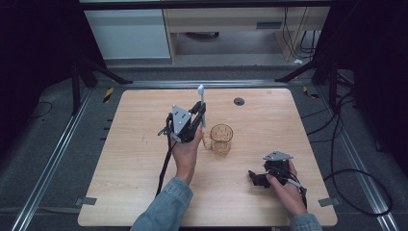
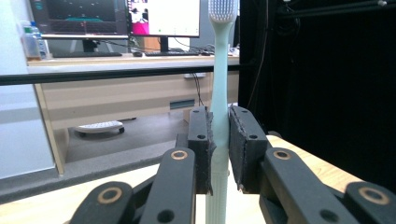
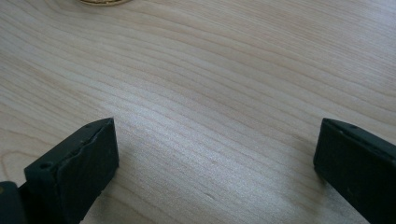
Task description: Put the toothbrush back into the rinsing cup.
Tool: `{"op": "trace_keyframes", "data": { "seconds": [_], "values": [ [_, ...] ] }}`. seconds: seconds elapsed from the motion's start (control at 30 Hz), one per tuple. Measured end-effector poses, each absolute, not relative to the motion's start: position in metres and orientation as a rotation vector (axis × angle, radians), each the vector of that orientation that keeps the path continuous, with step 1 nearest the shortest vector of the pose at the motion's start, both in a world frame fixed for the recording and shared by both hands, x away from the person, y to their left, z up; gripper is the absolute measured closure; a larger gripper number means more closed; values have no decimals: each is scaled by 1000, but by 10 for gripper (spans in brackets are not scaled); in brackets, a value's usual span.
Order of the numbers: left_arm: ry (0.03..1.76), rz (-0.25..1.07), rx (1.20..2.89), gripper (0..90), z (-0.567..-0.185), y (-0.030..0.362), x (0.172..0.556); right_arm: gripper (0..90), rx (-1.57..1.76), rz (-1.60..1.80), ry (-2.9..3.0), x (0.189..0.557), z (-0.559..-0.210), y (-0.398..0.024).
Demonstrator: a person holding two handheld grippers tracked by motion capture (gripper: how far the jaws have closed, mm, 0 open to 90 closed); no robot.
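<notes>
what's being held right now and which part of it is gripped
The left gripper holds a pale toothbrush upright, clamped on its handle with the bristle head up. The right gripper is open over the table, holding nothing.

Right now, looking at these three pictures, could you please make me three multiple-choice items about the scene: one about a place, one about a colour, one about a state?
1. Where does the glass mug stand?
A. On the floor
B. On the table, to the right of the left gripper in the high view
C. Under the right gripper

2. What colour is the toothbrush?
A. Pale mint green
B. Red
C. Black

3. How are the fingers of the right gripper?
A. Shut on the mug
B. Shut on the toothbrush
C. Wide apart with bare wood between them

Answers:
1. B, the high view shows the mug on the wooden top just right of the left gripper.
2. A, the left gripper view shows a pale green handle and head clamped upright.
3. C, the right gripper view shows only table grain between them.
</notes>
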State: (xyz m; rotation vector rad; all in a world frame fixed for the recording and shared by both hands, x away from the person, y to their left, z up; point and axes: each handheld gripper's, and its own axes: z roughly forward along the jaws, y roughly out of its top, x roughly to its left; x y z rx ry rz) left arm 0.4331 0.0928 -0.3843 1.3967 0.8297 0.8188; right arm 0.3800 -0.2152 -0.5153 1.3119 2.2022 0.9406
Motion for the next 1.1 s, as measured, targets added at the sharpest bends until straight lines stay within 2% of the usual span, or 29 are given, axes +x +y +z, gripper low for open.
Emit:
{"op": "trace_keyframes", "data": {
  "seconds": [1.1],
  "values": [
    [820, 823, 1397, 788, -408, 86, 423, 4, 1291, 940, 2212, 380, -516, -215]
  ]
}}
